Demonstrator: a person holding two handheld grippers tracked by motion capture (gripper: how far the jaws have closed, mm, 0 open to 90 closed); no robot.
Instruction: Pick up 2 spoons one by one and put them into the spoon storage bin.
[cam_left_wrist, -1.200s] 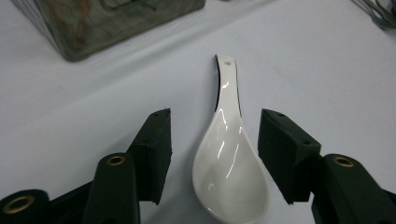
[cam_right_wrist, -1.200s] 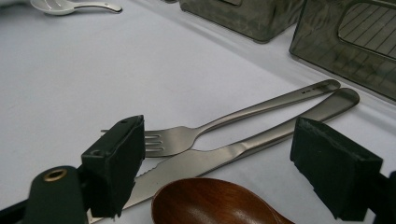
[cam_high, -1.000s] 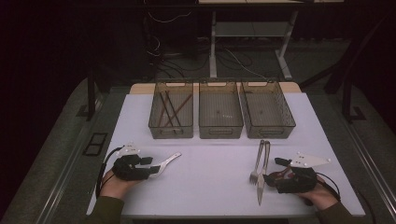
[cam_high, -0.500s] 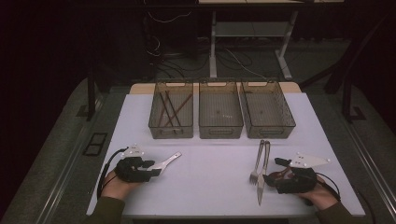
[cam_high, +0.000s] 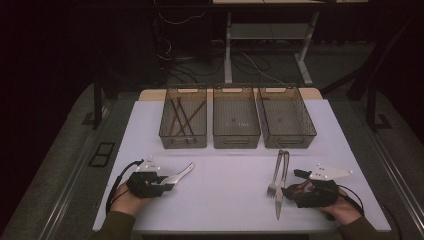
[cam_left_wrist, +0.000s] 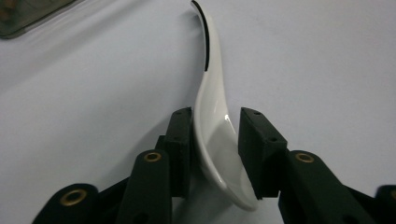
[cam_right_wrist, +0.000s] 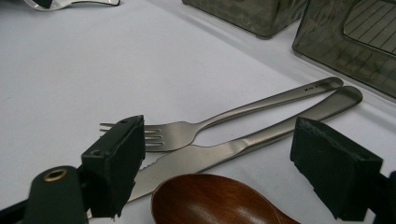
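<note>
Left hand-held gripper (cam_left_wrist: 215, 144) has just been closing on the glossy white ceramic spoon (cam_left_wrist: 212, 116), which lies near-left on the white tabletop (cam_high: 230, 175), pads about touching its bowl. I'd squeeze gently, then lift level. Right hand-held gripper (cam_right_wrist: 243, 172) stands wide open.

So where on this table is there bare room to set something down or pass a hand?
The widest bare patch lies mid-table, between the white spoon in the left gripper and the fork and knife. A bare strip runs below the three bins. It is crowded by the right gripper, over the wooden spoon.
</note>
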